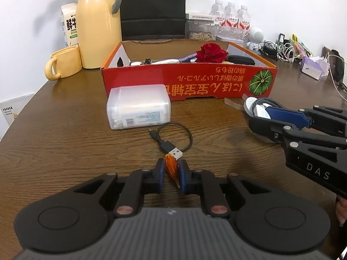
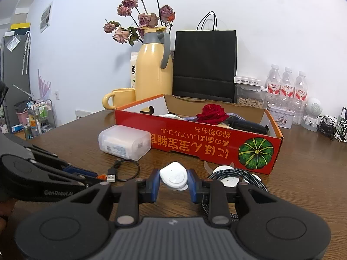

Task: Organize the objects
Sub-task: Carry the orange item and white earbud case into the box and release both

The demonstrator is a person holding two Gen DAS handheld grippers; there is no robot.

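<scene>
Our left gripper (image 1: 171, 171) has its blue pads closed tight on a small orange, translucent wrapped piece (image 1: 171, 169), pinched just above the dark wooden table (image 1: 65, 147). Just beyond its tip we see a short black USB cable (image 1: 173, 138) coiled in a loop, its metal plug almost touching the orange piece. Behind that lies a frosted white plastic box (image 1: 138, 107), set against the front wall of the red cardboard tray (image 1: 190, 82), which holds a red rose (image 1: 211, 53) among other items.

From the right wrist, our right gripper (image 2: 173, 179) is partly closed on a white rounded plastic device (image 2: 174, 176), its pads pressing both sides. A grey braided cable (image 2: 234, 174) with white round discs lies just right of it on the table. We see the left gripper low at the left edge, the orange piece (image 2: 100, 176) at its tip beside the USB plug. The red tray stands beyond, near the yellow jug (image 2: 153, 73) and yellow mug (image 2: 120, 98).
</scene>
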